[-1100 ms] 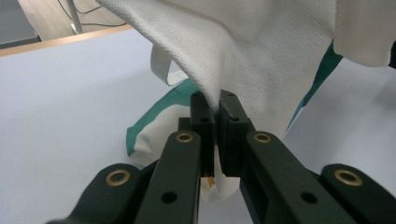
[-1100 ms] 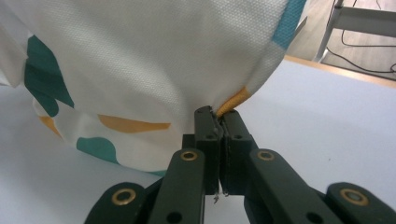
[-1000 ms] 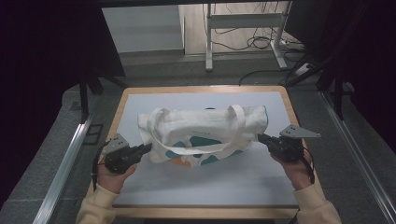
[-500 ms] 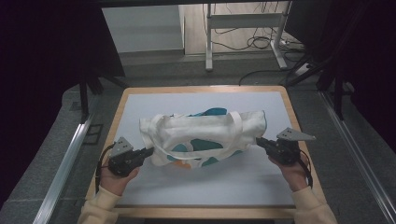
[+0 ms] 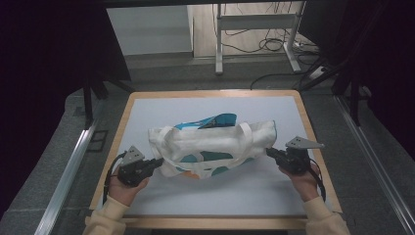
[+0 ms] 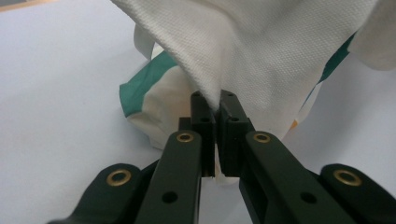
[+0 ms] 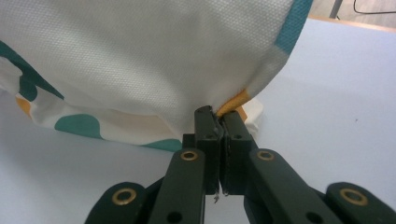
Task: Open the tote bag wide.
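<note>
A white canvas tote bag (image 5: 210,144) with teal and orange patches lies stretched across the pale mat, its two handles draped over its top. My left gripper (image 5: 157,163) is shut on the bag's left corner; in the left gripper view the white cloth (image 6: 243,51) is pinched between the closed jaws of that gripper (image 6: 215,100). My right gripper (image 5: 269,152) is shut on the bag's right corner, and in the right gripper view an orange-edged fold (image 7: 232,101) runs into the closed jaws of the right gripper (image 7: 216,114). The bag (image 7: 140,60) hangs slack between the two.
The bag rests on a wooden-edged table (image 5: 125,115) covered by a light mat (image 5: 161,110). Metal rails (image 5: 73,156) run along both sides. A desk frame and cables (image 5: 254,34) stand on the floor beyond the far edge.
The bag has come down and spread flatter on the mat, and a teal panel now shows on top. Both hands have sunk a little toward the table, still gripping the corners.
</note>
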The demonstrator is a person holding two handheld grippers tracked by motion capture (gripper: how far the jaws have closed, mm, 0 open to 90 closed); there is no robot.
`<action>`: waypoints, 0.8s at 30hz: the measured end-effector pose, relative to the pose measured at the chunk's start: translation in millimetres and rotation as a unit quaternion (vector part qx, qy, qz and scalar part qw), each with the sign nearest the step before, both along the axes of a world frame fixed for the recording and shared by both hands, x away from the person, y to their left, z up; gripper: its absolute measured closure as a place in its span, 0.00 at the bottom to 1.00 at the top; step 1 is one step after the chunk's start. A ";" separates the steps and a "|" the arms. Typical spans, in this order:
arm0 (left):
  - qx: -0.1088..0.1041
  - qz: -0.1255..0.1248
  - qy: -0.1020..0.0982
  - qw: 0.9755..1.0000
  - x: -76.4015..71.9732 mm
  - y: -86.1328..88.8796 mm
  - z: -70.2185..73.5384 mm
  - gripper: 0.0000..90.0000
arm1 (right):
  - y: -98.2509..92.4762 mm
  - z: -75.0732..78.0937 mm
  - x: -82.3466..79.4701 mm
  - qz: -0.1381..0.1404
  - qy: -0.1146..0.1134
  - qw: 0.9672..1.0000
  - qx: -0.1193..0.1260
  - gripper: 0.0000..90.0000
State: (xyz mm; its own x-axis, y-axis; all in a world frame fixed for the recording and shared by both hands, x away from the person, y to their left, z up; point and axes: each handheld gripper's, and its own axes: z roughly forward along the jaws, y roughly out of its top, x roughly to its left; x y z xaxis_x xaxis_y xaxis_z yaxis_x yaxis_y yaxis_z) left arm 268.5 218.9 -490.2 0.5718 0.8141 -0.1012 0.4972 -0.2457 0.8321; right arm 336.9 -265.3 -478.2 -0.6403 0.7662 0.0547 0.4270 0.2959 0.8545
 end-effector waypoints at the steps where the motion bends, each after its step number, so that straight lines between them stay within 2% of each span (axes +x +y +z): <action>1: 0.004 0.000 0.004 1.000 0.9 -0.6 -2.5 0.97 | 0.4 -1.8 0.4 0.000 0.003 1.000 -0.002 0.97; 6: 0.016 0.002 0.015 1.000 4.8 -1.7 -9.9 0.97 | 2.5 -7.2 1.9 0.000 0.012 1.000 -0.014 0.97; 10: 0.020 0.003 0.022 1.000 8.0 -3.1 -13.9 0.97 | 4.2 -15.4 4.5 0.002 0.031 0.999 -0.025 0.97; 12: 0.026 0.002 0.026 0.999 9.6 -4.7 -16.3 0.97 | 4.7 -16.6 4.8 0.001 0.033 0.999 -0.027 0.97; 16: 0.041 -0.001 0.039 0.998 14.7 -9.0 -24.7 0.97 | 7.8 -26.2 7.2 0.003 0.051 0.998 -0.043 0.97; 24: 0.041 -0.003 0.055 0.998 18.5 -13.3 -32.2 0.97 | 10.4 -31.7 8.6 0.005 0.063 0.997 -0.054 0.97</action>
State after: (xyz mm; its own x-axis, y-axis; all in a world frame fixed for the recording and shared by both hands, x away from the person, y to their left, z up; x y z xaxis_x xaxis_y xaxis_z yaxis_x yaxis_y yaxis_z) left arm 287.0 205.6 -522.4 0.5661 0.8185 -0.0975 0.5825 -0.3136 0.7499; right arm 345.5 -255.0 -510.0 -0.6408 0.7659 0.0528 0.5259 0.3879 0.7569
